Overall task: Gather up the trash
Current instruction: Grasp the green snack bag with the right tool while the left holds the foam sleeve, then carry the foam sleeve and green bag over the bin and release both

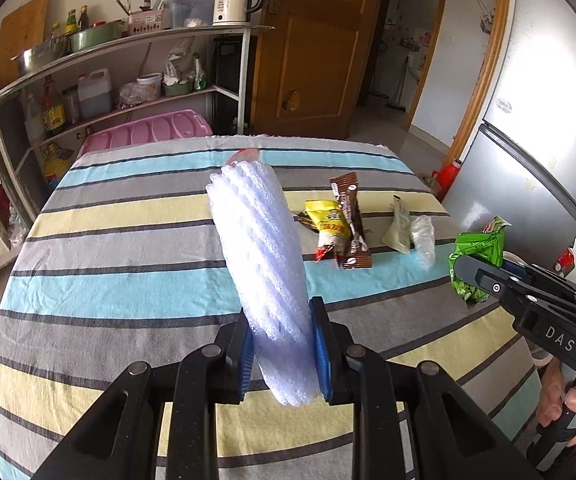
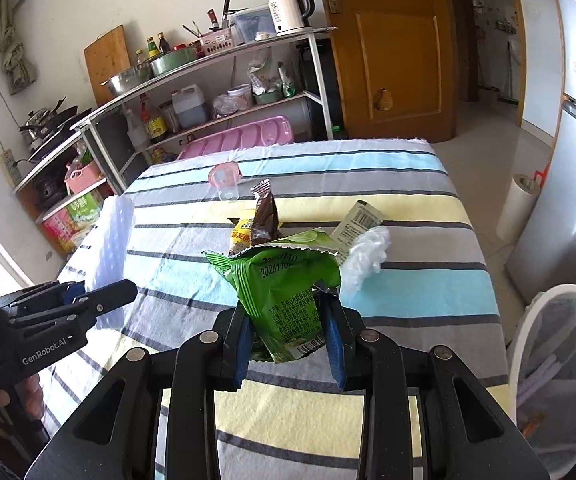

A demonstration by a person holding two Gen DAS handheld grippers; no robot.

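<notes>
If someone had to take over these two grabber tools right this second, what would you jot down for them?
Left gripper: shut on the white foam wrap, held up above the table.
Right gripper: shut on the green snack bag, also lifted.
White bin stands at the table's right edge; neither piece is dropped in yet.
Left on the cloth: yellow packet, brown wrapper, pale sachet, crumpled clear plastic, plastic cup.
</notes>
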